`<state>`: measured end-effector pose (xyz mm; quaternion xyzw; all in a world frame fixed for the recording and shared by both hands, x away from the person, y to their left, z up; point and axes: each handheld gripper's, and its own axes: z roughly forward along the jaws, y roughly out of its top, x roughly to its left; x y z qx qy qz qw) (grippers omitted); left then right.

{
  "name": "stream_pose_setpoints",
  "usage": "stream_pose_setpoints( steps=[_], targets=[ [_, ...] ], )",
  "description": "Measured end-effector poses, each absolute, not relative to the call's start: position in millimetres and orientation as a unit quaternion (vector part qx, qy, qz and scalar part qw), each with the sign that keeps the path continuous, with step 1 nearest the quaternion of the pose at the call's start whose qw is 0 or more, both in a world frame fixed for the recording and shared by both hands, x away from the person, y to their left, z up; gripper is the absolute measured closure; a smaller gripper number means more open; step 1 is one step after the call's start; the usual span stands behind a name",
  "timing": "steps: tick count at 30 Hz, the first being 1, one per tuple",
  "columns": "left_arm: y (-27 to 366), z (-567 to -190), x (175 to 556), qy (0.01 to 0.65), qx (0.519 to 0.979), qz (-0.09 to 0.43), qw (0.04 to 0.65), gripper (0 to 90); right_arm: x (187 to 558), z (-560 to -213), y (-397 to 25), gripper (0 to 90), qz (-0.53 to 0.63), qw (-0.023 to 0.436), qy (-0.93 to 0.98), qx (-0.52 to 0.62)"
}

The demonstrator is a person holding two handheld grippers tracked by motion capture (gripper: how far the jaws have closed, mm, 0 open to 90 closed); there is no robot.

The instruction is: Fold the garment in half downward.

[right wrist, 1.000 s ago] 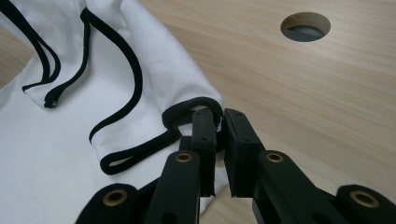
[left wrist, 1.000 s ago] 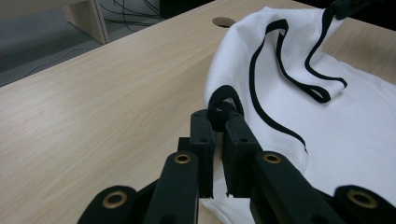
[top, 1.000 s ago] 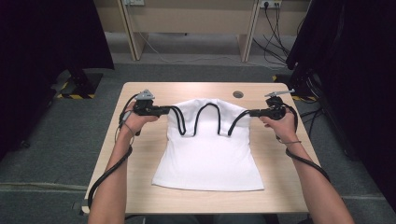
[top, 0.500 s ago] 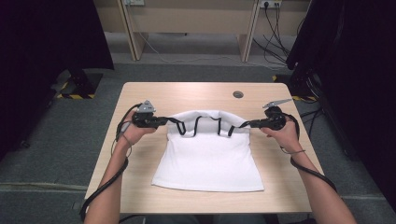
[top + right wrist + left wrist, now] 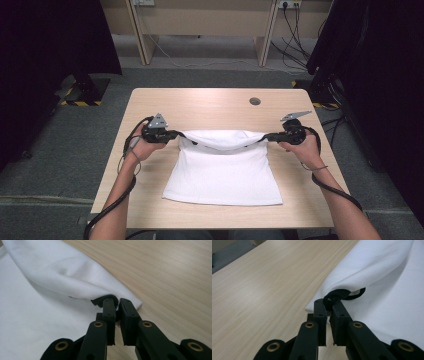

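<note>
A white top with black trim lies on the wooden table, its upper part lifted and folded toward the person. My left gripper is shut on the top's left upper corner. In the left gripper view my left gripper pinches the black trim under the white fold. My right gripper is shut on the right upper corner. From the right gripper view, my right gripper clamps black trim and white cloth. The cloth sags between the two grippers.
A small round hole sits in the table at the back right. Bare wood runs behind the top and along both sides. Desk legs and cables stand on the floor beyond the table. Dark curtains hang at both sides.
Both grippers have moved toward the person with the top's upper corners, folding the black-trimmed upper part over the body. The black straps are now mostly hidden under the fold.
</note>
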<state>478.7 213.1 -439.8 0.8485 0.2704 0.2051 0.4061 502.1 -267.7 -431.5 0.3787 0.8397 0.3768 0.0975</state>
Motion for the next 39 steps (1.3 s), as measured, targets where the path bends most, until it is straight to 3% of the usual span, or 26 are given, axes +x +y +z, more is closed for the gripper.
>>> stream_pose_setpoints(
  steps=[39],
  targets=[
    [219.9, -422.7, 434.8, 0.234, 0.854, 0.231, 0.404, 83.0, 460.4, -420.7, -267.6, 83.6, 0.386, 0.119, 0.847, 0.344]
  ],
)
